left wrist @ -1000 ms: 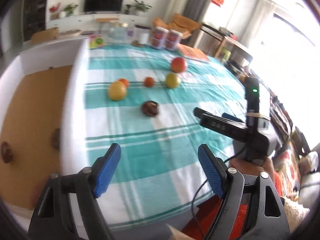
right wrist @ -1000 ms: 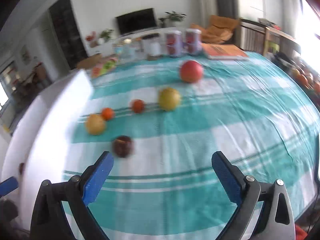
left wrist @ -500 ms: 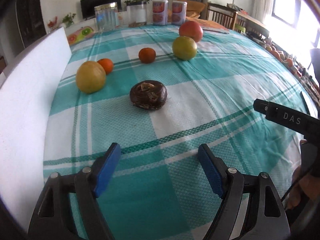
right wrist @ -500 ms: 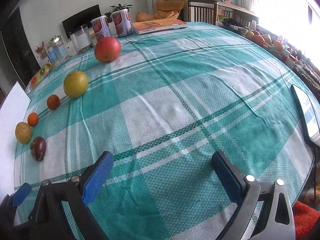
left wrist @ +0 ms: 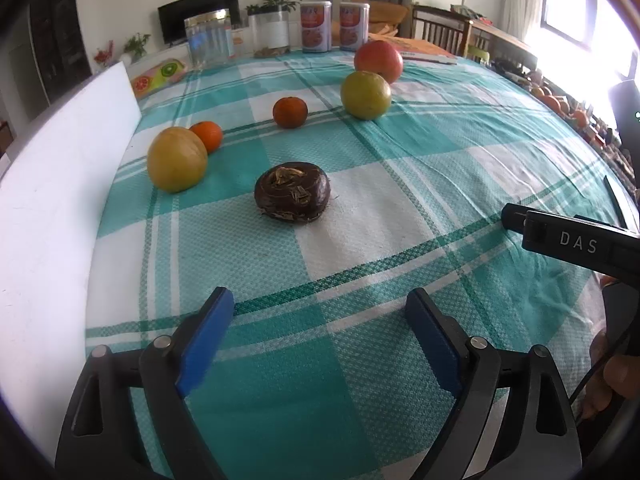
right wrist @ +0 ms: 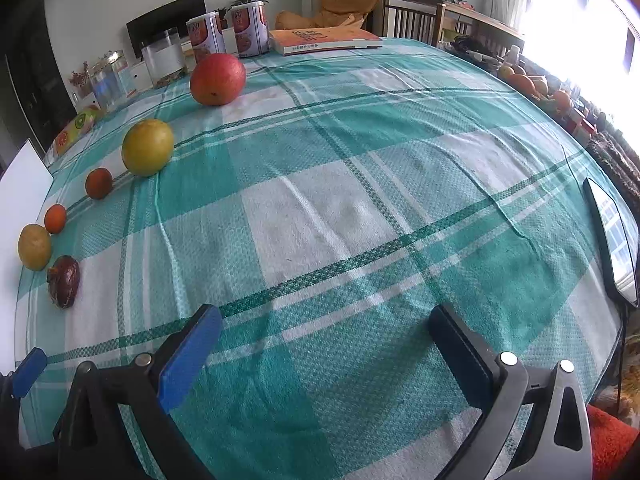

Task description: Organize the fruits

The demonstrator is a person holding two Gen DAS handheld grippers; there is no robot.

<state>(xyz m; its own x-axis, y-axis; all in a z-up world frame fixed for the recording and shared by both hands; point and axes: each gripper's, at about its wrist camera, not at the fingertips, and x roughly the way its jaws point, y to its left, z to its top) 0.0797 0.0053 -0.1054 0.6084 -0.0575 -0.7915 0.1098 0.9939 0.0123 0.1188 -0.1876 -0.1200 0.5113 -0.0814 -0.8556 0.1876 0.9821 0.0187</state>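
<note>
**Both grippers spread over the fruit desk**

The left gripper (left wrist: 320, 320) hangs low over the checked cloth (left wrist: 360, 208) with its blue fingers (left wrist: 204, 336) released and nothing between them. Straight ahead of the gap, a little toward the left finger, lies the dark brown fruit (left wrist: 292, 191), well clear of both pads. Beyond it and to the left sits a yellow fruit (left wrist: 177, 159) with a small orange (left wrist: 206, 135) touching its far side. Farther out, roughly in line with the gap, is a second orange (left wrist: 290, 112); to the right of that a yellow-green fruit (left wrist: 365, 95), and just behind it a big red fruit (left wrist: 378, 61). A white board (left wrist: 60, 184) runs along the desk edge left of the left finger.

The right gripper (right wrist: 324, 344) is also spread wide, holding nothing, over bare cloth. From there all the fruit lies off to the left of its left finger (right wrist: 188, 356), strung in a line running away: the brown one (right wrist: 63, 281) nearest, then yellow (right wrist: 34, 246), the two oranges (right wrist: 55, 218), yellow-green (right wrist: 147, 147) and red (right wrist: 217, 79) farthest. A phone (right wrist: 612, 236) lies at the desk edge, right of the right finger. Jars and cans (right wrist: 206, 38) stand along the far side.
</note>
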